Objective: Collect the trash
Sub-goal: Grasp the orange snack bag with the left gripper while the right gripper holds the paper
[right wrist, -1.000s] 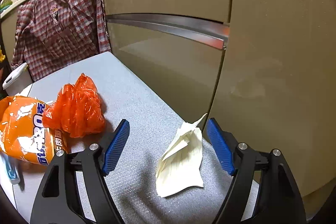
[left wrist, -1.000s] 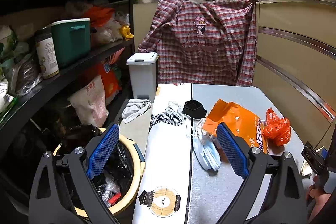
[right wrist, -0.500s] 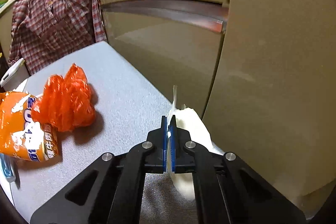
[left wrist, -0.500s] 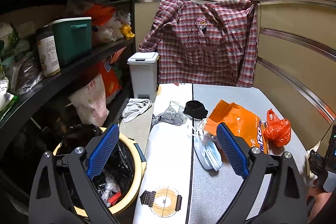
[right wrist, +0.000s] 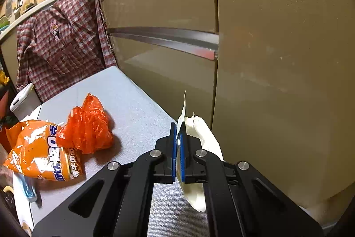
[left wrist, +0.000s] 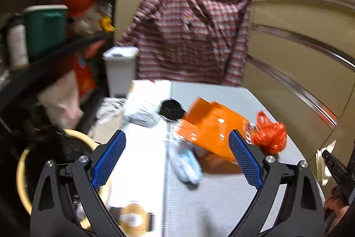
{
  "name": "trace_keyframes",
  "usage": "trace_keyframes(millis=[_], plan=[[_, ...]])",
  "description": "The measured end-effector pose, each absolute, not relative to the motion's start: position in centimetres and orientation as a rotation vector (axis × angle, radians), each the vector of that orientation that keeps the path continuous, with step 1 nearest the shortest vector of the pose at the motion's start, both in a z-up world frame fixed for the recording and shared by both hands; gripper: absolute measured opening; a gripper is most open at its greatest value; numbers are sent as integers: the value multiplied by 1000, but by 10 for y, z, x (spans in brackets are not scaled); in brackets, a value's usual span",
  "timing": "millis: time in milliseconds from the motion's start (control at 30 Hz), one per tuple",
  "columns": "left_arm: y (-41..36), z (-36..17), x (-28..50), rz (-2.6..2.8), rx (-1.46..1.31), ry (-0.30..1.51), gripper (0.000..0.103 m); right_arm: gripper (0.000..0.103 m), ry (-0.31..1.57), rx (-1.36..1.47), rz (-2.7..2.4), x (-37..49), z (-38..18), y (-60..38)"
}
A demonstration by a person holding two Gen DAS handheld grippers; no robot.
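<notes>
R gripper is clamped on a white paper scrap; blue pads pressed together w/ the paper pinched between, one corner sticking up above the tips, the rest hanging below and to the right of the fingers. Scrap sits at the desk edge, close to the beige cabinet front.

Landmark: orange snack bag on the desk. Crumpled orange plastic touches its right side. Paper scrap + R gripper are well right of the bag, past the plastic. Light-blue mask lies just below-left of the bag, partly under it.

L gripper has its jaws wide apart, nothing between the pads, hovering over the desk. L view is motion-blurred. There the snack bag is just ahead of the right finger, plastic ball touching its right side, mask just left-below it. Black round item is behind-left of the bag; can't tell what it is. Striped cloth is further left. Bin w/ yellow rim and black liner is on the floor, well left of the bag, off the desk. Plaid shirt hangs behind the desk, beyond the bag. White lidded bin stands left of the shirt. Paper scrap shows at far right of the bag, in the R gripper.
</notes>
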State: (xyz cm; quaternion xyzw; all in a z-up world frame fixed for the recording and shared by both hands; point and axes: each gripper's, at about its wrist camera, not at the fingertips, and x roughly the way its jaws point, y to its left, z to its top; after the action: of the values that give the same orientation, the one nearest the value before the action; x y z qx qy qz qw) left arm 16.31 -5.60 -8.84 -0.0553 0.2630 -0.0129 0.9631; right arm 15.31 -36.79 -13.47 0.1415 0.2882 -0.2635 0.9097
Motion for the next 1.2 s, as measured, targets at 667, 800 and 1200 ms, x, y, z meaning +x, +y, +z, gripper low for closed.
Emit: trace_keyframes(millis=[667, 800, 1200], plan=[[-63, -138, 255, -182, -222, 731, 45, 3, 534, 254, -516, 146, -120, -358], [-63, -132, 250, -207, -194, 697, 3, 3, 533, 254, -512, 147, -119, -355], [-47, -86, 213, -180, -145, 589, 1, 3, 482, 236, -491, 129, -100, -343]])
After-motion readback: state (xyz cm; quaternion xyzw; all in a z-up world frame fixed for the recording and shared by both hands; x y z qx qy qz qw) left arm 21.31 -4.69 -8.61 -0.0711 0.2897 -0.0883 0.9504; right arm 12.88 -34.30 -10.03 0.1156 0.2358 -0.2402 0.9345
